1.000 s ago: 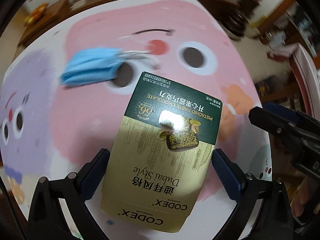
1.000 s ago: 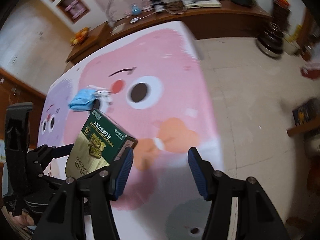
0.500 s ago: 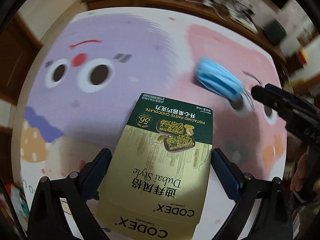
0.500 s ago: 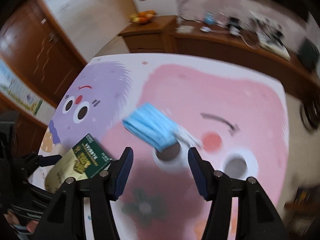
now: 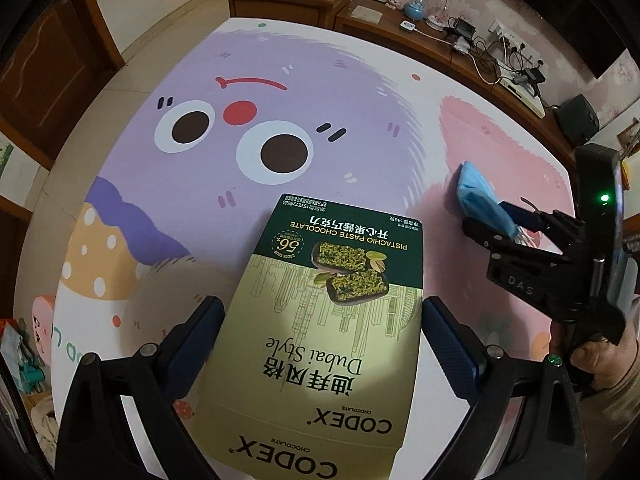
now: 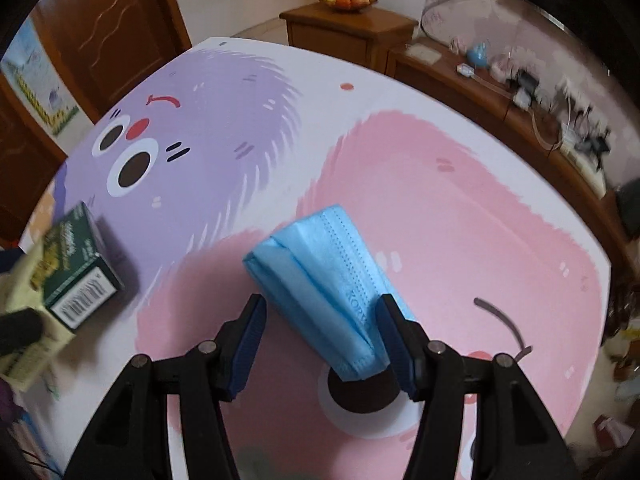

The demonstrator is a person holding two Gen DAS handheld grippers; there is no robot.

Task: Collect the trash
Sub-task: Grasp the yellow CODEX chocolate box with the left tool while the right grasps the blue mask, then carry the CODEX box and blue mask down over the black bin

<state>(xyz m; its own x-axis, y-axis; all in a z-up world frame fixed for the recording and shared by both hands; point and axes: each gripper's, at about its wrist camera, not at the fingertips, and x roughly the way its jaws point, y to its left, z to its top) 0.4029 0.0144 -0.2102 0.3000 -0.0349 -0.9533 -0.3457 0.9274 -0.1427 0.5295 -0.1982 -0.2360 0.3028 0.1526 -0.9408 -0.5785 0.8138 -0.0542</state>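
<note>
Blue pleated fabric, the face mask (image 6: 328,288), lies on the desk (image 6: 460,208) between the spread fingers of our right claw (image 6: 320,344), its near end against the right finger, so we should centre over the folds and close low to catch every layer. Our left claw (image 5: 320,344) appears clamped on the chocolate box (image 5: 320,320), though pad contact is hard to confirm. Only the left wrist view shows the box's printed face; the right wrist view shows its barcode end.
</note>
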